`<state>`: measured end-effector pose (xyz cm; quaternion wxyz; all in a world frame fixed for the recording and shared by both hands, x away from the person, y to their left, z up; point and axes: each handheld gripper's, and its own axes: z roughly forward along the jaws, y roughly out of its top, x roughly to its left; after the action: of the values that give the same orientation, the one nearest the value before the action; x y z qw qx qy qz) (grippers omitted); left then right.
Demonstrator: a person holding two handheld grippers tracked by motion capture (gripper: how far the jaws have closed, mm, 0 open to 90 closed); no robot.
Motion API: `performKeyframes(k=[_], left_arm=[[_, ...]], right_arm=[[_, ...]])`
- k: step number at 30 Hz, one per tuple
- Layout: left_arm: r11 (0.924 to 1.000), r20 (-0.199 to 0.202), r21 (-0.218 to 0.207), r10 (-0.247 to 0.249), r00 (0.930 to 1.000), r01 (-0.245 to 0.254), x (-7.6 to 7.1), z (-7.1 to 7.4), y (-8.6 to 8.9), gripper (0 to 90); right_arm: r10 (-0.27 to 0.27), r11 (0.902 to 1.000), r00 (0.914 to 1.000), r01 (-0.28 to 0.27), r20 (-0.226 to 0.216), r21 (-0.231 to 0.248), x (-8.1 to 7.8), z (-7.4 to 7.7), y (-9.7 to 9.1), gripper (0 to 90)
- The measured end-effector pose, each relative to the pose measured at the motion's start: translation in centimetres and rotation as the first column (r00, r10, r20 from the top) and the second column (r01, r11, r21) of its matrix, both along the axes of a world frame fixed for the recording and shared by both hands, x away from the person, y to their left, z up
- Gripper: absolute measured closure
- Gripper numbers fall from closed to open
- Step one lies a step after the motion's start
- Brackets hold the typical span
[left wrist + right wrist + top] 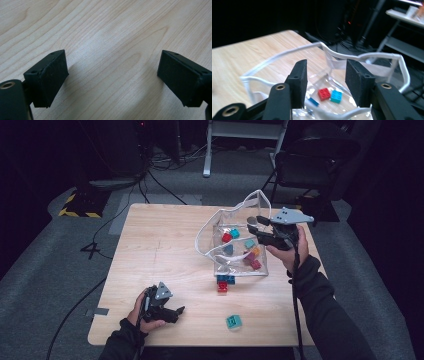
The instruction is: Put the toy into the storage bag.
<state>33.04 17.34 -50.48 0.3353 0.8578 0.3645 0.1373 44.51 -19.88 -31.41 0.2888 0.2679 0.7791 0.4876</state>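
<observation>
From above, my right claw (256,226) hangs over the mouth of the clear bag (235,245), which stands right of the frame's centre on the wooden surface (160,245). Several toy bricks already lie inside the bag, so I judge the packing well under way. Two things are left outside: a small stack of blue and red bricks (224,283) just below the bag, touching or nearly touching its front wall, and a teal brick (233,321) lower down, well apart from the bag. My left claw (176,312) rests at the lower left of the surface, pointing toward that teal brick.

Along my left claw (112,75), the jaws stand wide apart with only bare wood (105,32) between them: open, holding nothing.

Along my right claw (325,75), the jaws are parted and empty, poised above the bag's white-edged rim (332,57). Down in the bag, at lower centre of the frame, I see a red brick (324,94) and a turquoise brick (336,96) side by side, with a blue piece (313,101) just to their left.

I judge the stack and the teal brick are what remains to fetch.
</observation>
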Motion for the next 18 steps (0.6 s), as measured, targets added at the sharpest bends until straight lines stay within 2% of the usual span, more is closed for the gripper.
performKeyframes(k=[8, 15, 18], left_arm=[[1.0, 0.0, 0.0, 0.0, 1.0, 0.0, 0.0, 0.0, 0.0, 9.8], [1.0, 0.0, 0.0, 0.0, 1.0, 0.0, 0.0, 0.0, 0.0, 9.8], [1.0, 0.0, 0.0, 0.0, 1.0, 0.0, 0.0, 0.0, 0.0, 9.8]], right_arm=[[0.056, 0.9984, 0.9973, -0.055, 0.049, -0.011, -2.7, 0.0, -1.0, 49.0], [0.095, 0.9953, 0.9946, -0.094, 0.043, -0.024, -4.5, -1.2, -1.9, 45.0], [0.117, 0.9931, 0.9926, -0.117, 0.03, -0.006, -5.3, -1.7, -2.3, 44.6]])
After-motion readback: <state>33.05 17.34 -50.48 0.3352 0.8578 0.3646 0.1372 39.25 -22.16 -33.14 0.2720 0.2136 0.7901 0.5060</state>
